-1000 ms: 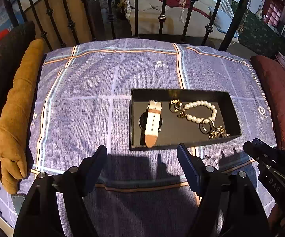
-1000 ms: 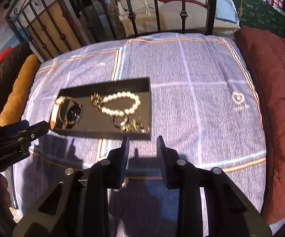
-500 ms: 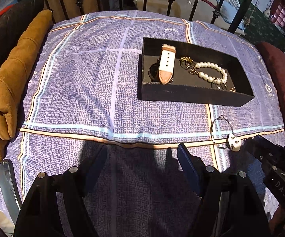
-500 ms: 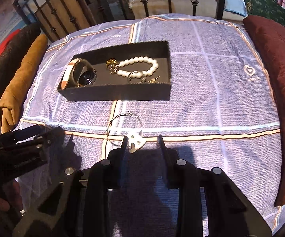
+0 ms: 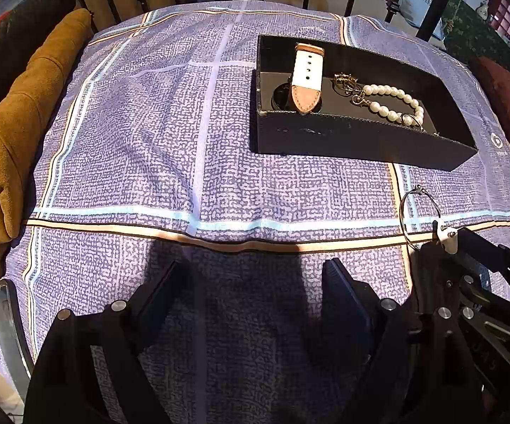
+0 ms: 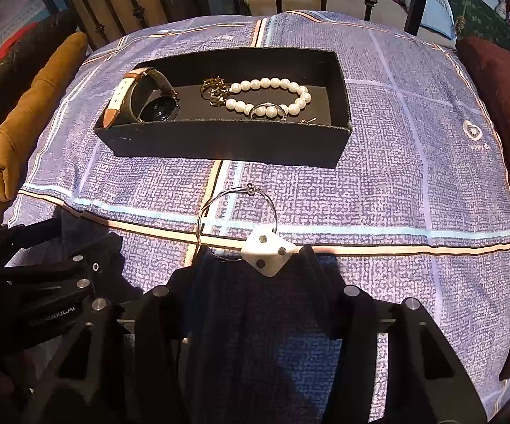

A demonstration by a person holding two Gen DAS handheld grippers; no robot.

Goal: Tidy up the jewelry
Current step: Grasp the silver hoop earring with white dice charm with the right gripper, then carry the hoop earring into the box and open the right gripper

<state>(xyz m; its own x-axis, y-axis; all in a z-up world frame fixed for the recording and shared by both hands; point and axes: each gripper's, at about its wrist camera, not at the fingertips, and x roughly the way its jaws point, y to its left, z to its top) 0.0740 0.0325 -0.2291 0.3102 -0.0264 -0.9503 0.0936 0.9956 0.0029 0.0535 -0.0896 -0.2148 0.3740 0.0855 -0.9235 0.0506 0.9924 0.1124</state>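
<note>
Above the purple bedspread [image 6: 378,183], both grippers steeply downward, fingers apart, right gripper [image 6: 251,261] newly widened around wire bangle [image 6: 237,219].

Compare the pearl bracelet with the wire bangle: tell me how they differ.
The pearl bracelet is a loop of round white beads; the wire bangle is a thin bare metal hoop carrying one white charm. The pearl bracelet lies inside the black box; the wire bangle lies outside it on the bedspread, right at the right gripper. Both lie flat.
</note>
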